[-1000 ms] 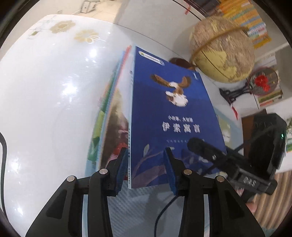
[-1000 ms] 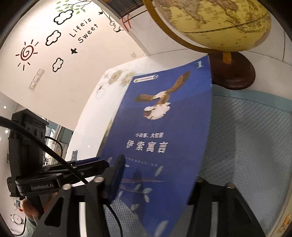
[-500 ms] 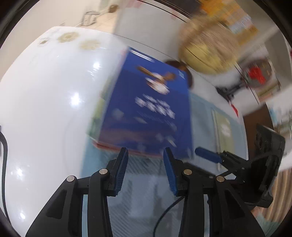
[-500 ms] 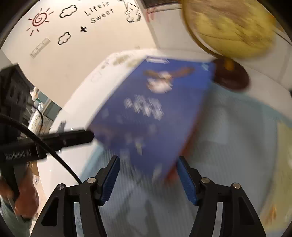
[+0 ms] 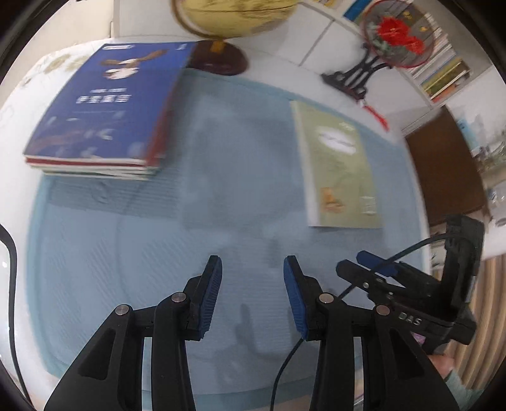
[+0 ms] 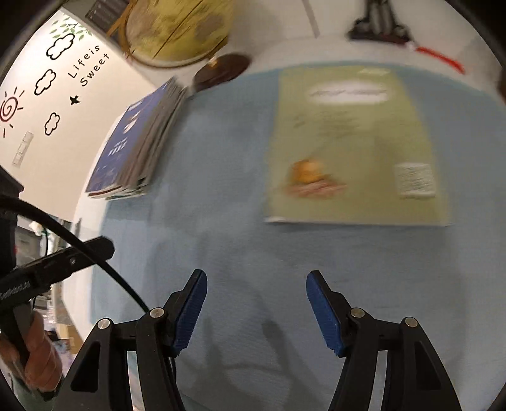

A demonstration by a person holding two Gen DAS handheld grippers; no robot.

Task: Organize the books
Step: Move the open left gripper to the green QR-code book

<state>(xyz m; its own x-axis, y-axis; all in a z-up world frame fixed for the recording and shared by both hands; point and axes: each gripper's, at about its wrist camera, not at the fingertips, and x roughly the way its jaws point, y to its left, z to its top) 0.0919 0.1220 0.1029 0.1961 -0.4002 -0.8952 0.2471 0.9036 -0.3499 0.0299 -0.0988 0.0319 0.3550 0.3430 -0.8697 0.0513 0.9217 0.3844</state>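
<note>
Both grippers hang over a light blue mat point(image 5: 221, 196) spread on the white desk point(image 5: 19, 104), and each has its jaws parted with nothing between them. The left gripper point(image 5: 252, 295) points down at bare mat, and the right gripper point(image 6: 256, 311) does the same, its blue pads point(image 6: 322, 313) well apart. A stack of books point(image 5: 101, 110) lies flat at the far left corner of the mat, topped by a dark blue book with a bird on its cover; the edges below it show red and white. In the right wrist view the same stack point(image 6: 136, 142) sits left of centre. A single pale green book point(image 6: 354, 145) lies flat on the mat, well apart from the stack, directly ahead of the right gripper. Beyond the stack stands a globe point(image 5: 231, 12) on a dark round base, close to the stack's far corner. A red ornament on a black stand point(image 5: 382, 41) sits farther right on the desk. A person's hand point(image 6: 38, 357) grips the left handle at the edge of the right wrist view.
</note>
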